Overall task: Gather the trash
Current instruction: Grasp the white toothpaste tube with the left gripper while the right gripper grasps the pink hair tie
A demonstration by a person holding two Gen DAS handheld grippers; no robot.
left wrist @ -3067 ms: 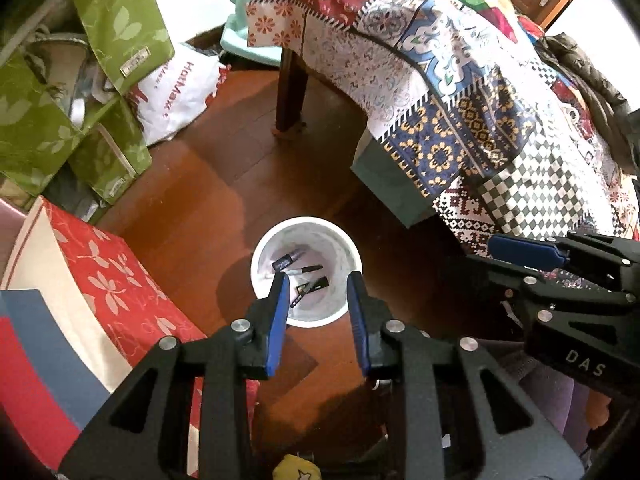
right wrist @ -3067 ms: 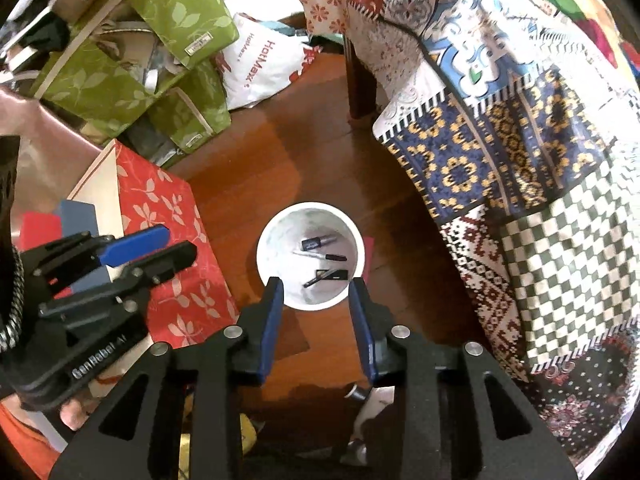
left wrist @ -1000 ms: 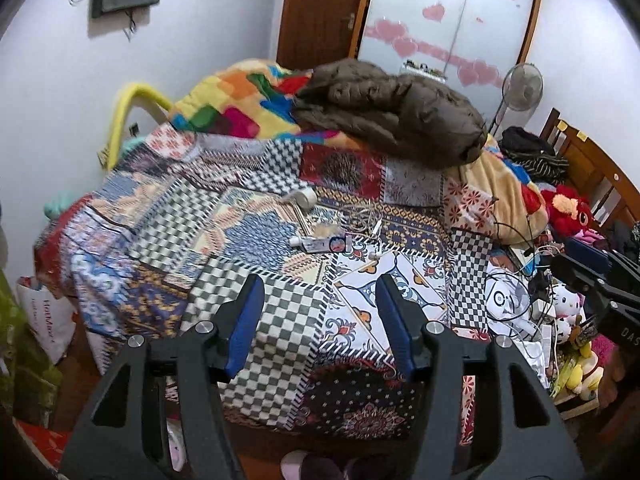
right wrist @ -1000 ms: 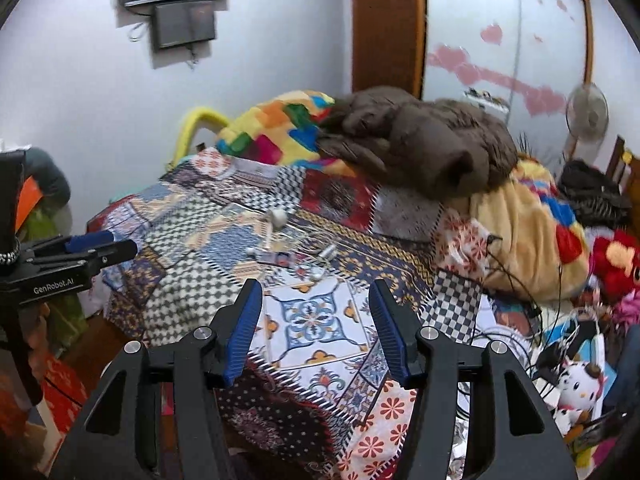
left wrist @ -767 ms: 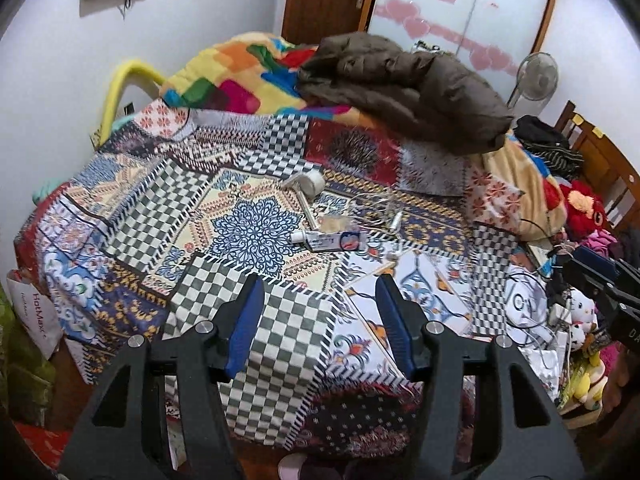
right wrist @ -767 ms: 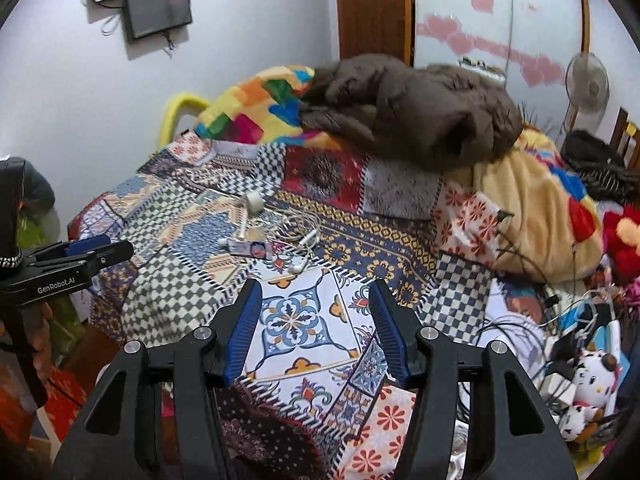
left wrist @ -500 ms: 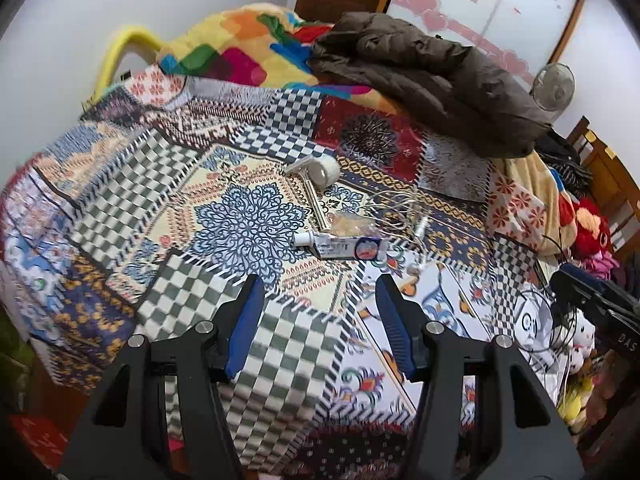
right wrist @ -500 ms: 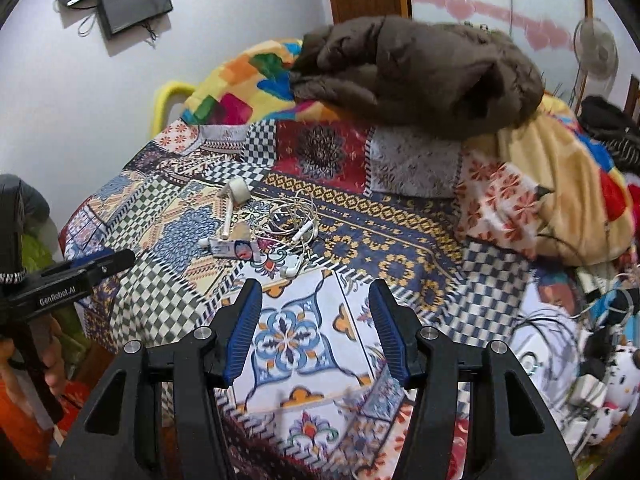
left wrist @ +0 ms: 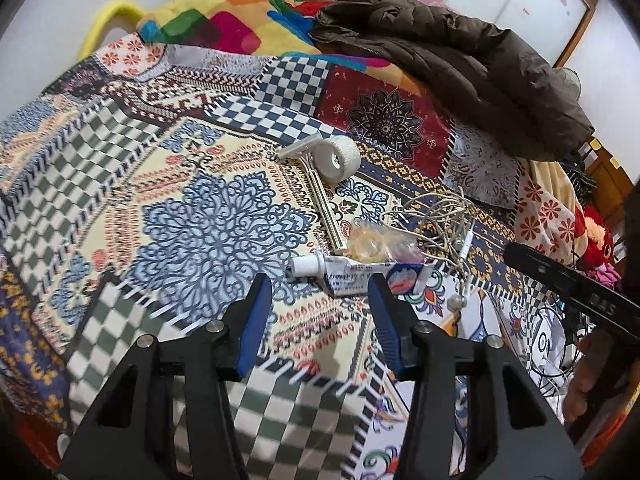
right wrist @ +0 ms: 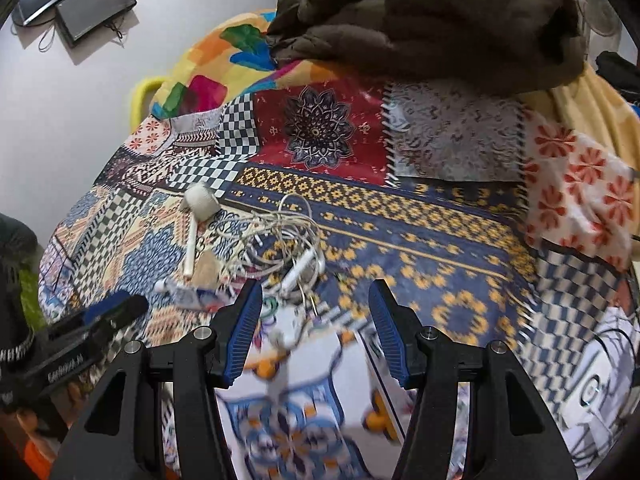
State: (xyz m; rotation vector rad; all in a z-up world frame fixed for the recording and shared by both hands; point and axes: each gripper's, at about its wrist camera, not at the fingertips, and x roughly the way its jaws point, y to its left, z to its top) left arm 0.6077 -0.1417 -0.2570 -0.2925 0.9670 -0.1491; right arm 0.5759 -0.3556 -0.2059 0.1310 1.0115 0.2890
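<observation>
Jaws of both grippers gape empty above patchwork bedspread [left wrist: 208, 216] strewn with toothpaste tube [left wrist: 356, 274], cables [right wrist: 280, 236]

I read little lettering here. In the left wrist view, the right gripper [left wrist: 568, 280], at the right edge, carries white letters "DAS" on its black body, seen upside down. The toothpaste tube [left wrist: 360, 274], lying on the patchwork bedspread [left wrist: 200, 220] just beyond my left gripper [left wrist: 320, 308], bears a line of red print; its characters are too small to read. In the right wrist view, the left gripper's body at the lower left carries white lettering, blurred and not legible.
</observation>
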